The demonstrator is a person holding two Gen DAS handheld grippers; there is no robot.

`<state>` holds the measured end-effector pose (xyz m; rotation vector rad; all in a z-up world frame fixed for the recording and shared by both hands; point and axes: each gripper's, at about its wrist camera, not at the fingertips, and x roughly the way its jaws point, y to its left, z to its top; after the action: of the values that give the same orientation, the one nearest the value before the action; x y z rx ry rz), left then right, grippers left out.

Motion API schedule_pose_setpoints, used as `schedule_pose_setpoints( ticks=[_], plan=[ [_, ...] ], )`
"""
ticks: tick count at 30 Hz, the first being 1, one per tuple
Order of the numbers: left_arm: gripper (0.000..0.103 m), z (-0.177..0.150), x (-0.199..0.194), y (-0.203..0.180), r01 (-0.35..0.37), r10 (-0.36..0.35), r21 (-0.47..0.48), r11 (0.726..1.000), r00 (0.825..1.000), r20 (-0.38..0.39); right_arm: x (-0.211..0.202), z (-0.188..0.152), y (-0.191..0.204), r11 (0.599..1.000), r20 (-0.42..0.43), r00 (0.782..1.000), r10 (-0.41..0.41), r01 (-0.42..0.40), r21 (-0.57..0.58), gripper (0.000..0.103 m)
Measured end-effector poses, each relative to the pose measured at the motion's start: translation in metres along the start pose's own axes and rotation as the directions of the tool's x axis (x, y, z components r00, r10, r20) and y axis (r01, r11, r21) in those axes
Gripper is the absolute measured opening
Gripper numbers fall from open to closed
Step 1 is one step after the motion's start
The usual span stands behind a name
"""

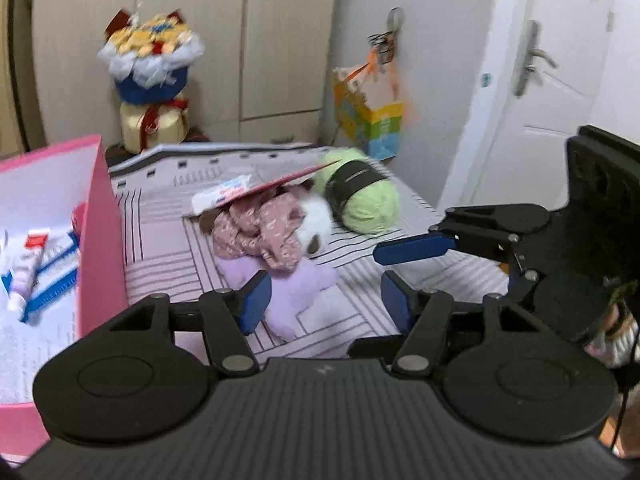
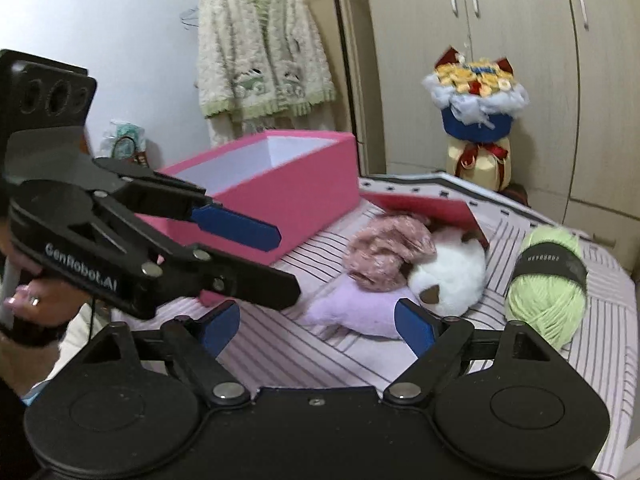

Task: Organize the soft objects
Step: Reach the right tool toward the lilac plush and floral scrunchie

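Note:
A pile of soft things lies on the striped bed: a lilac plush (image 1: 296, 300) (image 2: 356, 308) at the front, a pink floral cloth (image 1: 260, 228) (image 2: 384, 256) on it, a white plush (image 1: 318, 220) (image 2: 448, 276) beside it, and a green yarn ball (image 1: 364, 196) (image 2: 548, 280) with a black band to the right. My left gripper (image 1: 324, 304) is open and empty just short of the lilac plush. My right gripper (image 2: 316, 328) is open and empty, also near the lilac plush. An open pink box (image 1: 100, 216) (image 2: 304, 196) stands to the left of the pile.
The box holds tubes and papers (image 1: 28, 268). A pink lid or card (image 1: 288, 180) (image 2: 432, 212) with a tube leans over the pile. A bouquet (image 1: 148, 64) stands behind the bed. A cardigan (image 2: 264, 48) hangs on the wall. A white door (image 1: 540, 80) is at right.

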<state>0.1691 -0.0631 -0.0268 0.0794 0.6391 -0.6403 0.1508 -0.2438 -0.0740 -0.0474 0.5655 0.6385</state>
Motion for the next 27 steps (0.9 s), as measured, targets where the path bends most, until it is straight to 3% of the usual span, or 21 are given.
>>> schedule_pose_setpoints(
  ticks=[1,7,12,21,23,25,27],
  plan=[
    [0.048,-0.001,0.008,0.002,-0.022,0.023,-0.022,1.0,1.0,0.005,0.006,-0.001,-0.003,1.0,-0.004,1.0,-0.005,0.005,-0.005,0.088],
    [0.044,-0.007,0.042,0.026,-0.097,0.1,-0.15,0.984,0.995,0.009,0.044,0.001,-0.022,0.999,-0.087,0.995,-0.039,0.039,0.001,0.088],
    [0.043,-0.012,0.058,0.024,-0.23,0.232,-0.112,0.967,0.973,0.01,0.062,0.003,-0.036,0.999,-0.128,0.992,-0.003,0.01,0.053,0.092],
    [0.042,-0.017,0.064,0.037,-0.173,0.176,-0.208,0.963,0.984,-0.005,0.082,0.004,-0.046,0.989,-0.163,0.985,0.061,-0.037,0.145,0.095],
    [0.043,-0.018,0.064,0.041,-0.133,0.132,-0.253,0.958,0.991,-0.021,0.084,0.002,-0.042,0.99,-0.154,0.987,0.048,-0.027,0.136,0.096],
    [0.044,-0.019,0.065,0.046,-0.054,0.042,-0.302,0.952,0.998,-0.046,0.084,0.001,-0.036,0.994,-0.154,0.988,0.027,-0.011,0.106,0.096],
    [0.047,-0.021,0.066,0.045,-0.028,0.014,-0.306,0.952,0.999,-0.049,0.084,-0.001,-0.031,0.997,-0.15,0.989,0.004,0.008,0.078,0.096]
  ],
)
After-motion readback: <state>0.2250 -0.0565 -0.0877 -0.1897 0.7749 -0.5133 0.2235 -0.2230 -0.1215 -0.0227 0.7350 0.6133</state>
